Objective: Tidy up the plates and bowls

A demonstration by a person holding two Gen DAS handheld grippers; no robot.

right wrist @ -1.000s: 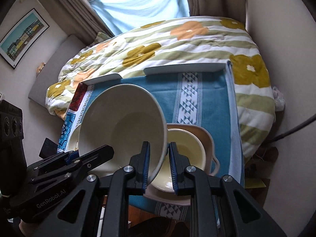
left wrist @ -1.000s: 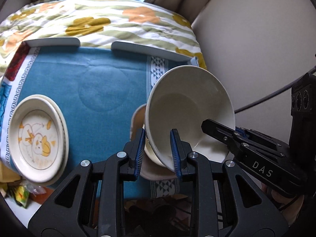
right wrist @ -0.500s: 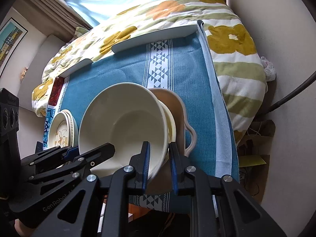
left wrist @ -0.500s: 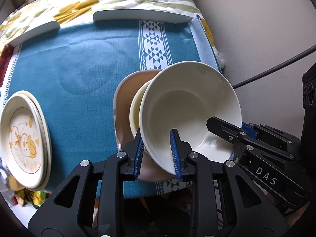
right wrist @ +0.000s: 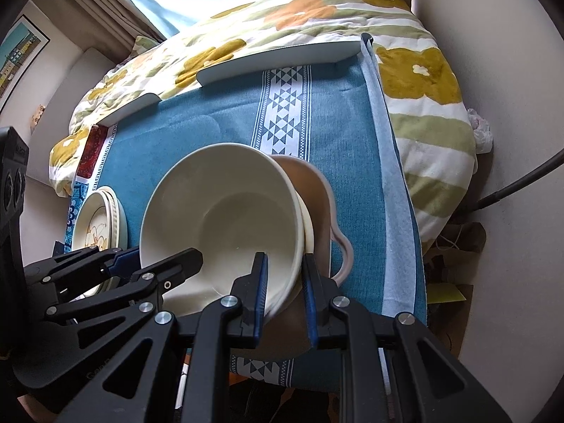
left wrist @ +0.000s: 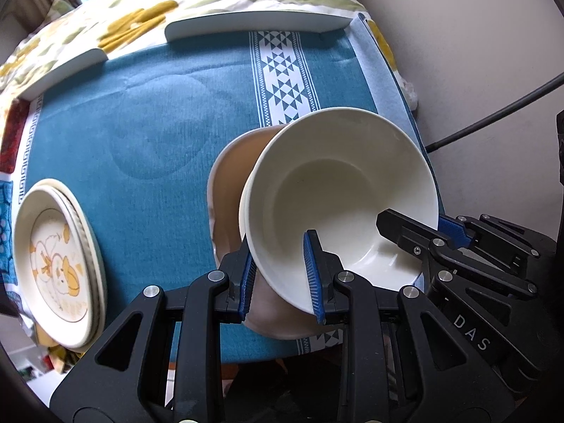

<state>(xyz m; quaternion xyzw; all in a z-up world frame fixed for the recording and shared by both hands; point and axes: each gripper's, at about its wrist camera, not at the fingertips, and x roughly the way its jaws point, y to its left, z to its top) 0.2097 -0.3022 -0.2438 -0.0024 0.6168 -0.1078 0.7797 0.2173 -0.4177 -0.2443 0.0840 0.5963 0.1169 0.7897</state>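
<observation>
Roughly late-stage, judging by layout.

Left wrist view: left hand-held gripper (left wrist: pixel 280 275) has its blue pads astride the near rim of the white bowl (left wrist: pixel 338 190), one pad inside, one outside. Pads look slightly off the wall, so clamped or just released: cannot tell. Right hand-held gripper (left wrist: pixel 416 231) grips the same rim from the right, one finger inside, one outside. Bowl sits tilted in a bowl stack: a cream rim shows just under it, and both sit in the tan bowl (left wrist: pixel 229 183). Looks nearly seated, not level yet. Plates (left wrist: pixel 53 264) are stacked well left of the bowl stack, at the cloth (left wrist: pixel 141 123) edge. Count here: three bowls; two plates at least, rims too close to count further.

Right wrist view: right gripper's pads straddle the white bowl's right rim with a visible gap on the outer side, so grip state is unclear too. Cream bowl (right wrist: pixel 309 225) edge peeks out between white and tan. Tan bowl has a handle (right wrist: pixel 347 253) on its right. Plates sit left of the stack, partly behind the left gripper. No loose dishes elsewhere on the surface.

Done: plates stacked, bowls nested. Left, I'd judge: level the white bowl, let go, pull back.
</observation>
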